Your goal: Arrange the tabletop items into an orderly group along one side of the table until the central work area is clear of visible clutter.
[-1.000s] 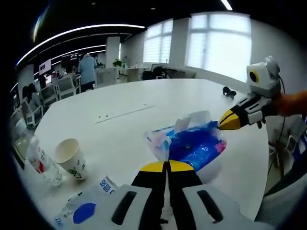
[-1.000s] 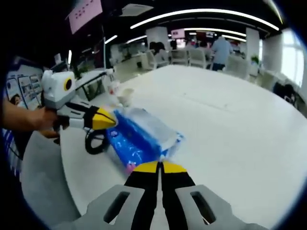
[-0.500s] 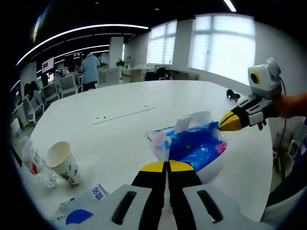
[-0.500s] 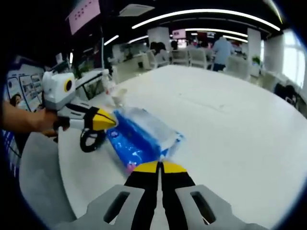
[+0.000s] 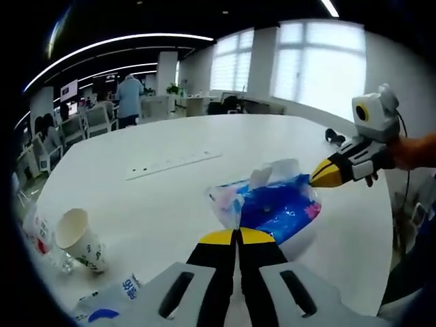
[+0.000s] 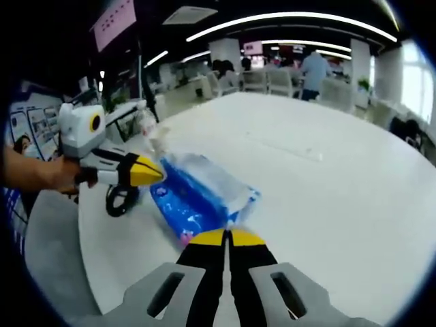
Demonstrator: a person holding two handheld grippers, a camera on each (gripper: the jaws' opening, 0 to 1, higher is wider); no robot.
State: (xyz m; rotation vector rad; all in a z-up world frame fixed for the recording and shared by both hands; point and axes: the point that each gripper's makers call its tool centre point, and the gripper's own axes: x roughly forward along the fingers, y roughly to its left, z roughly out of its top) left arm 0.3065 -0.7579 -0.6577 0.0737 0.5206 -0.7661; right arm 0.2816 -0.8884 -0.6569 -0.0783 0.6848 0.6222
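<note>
Both pairs of fingers pressed together, holding nothing; left gripper [image 5: 238, 235] and right gripper [image 6: 225, 236] flank blue tissue pack [image 5: 278, 208], its long axis running between the two tips, about equally near.

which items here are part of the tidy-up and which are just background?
Job items:
- tissue pack, held at opposite ends by the left hand-held gripper and the right hand-held gripper, both shut
- paper cup
- bottle
- white pouch
- black ring

Background:
- table
- chairs
- person
- windows
</note>
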